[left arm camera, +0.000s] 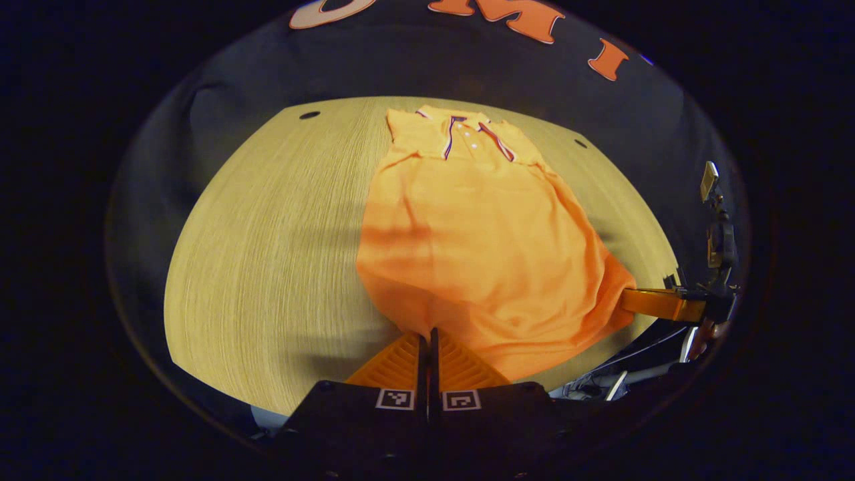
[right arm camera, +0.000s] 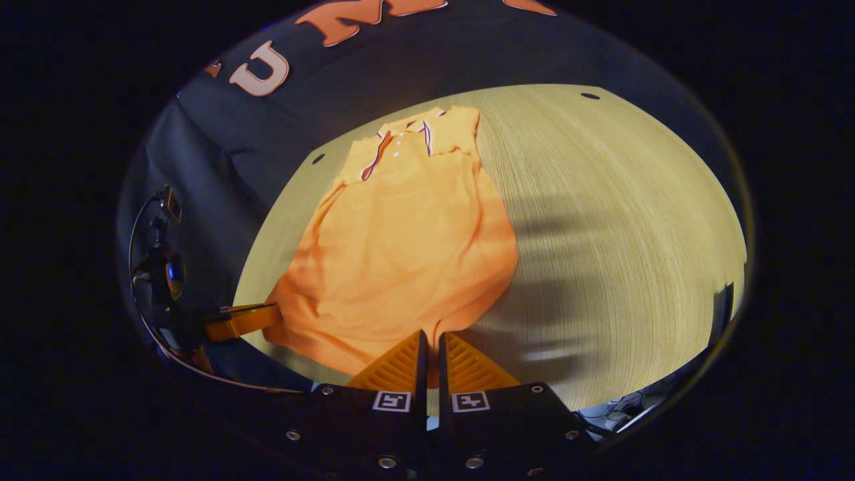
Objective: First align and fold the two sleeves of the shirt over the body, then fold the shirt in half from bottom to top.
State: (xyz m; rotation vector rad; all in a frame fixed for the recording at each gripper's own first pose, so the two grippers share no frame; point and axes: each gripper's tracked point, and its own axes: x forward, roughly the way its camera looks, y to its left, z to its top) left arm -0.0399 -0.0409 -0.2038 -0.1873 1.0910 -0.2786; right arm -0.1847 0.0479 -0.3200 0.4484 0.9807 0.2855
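The table (left arm camera: 267,254) carries the whole job: the shirt (left arm camera: 467,254) lies flat on it with the collar (left arm camera: 461,133) at the far end and the hem nearest you, and both sleeves look already folded in over the body, so you are probably at the bottom-to-top fold. Your left gripper (left arm camera: 428,337) sits at the near left corner of the hem with its jaws drawn together on the cloth, and your right gripper (right arm camera: 431,341) does the same at the near right corner, which rides slightly off the table. From the left gripper view, the other tool's fingers (left arm camera: 658,304) reach into that right corner. The likely trouble starts at those two pinches: if either one holds just the top layer, the hem may peel apart as you lift and the fold would come out skewed. Raising one corner ahead of the other could drag the body sideways and pull the tucked sleeves loose. Watch the bunched wrinkles (right arm camera: 461,247) along the right side, which may crease under the fold.
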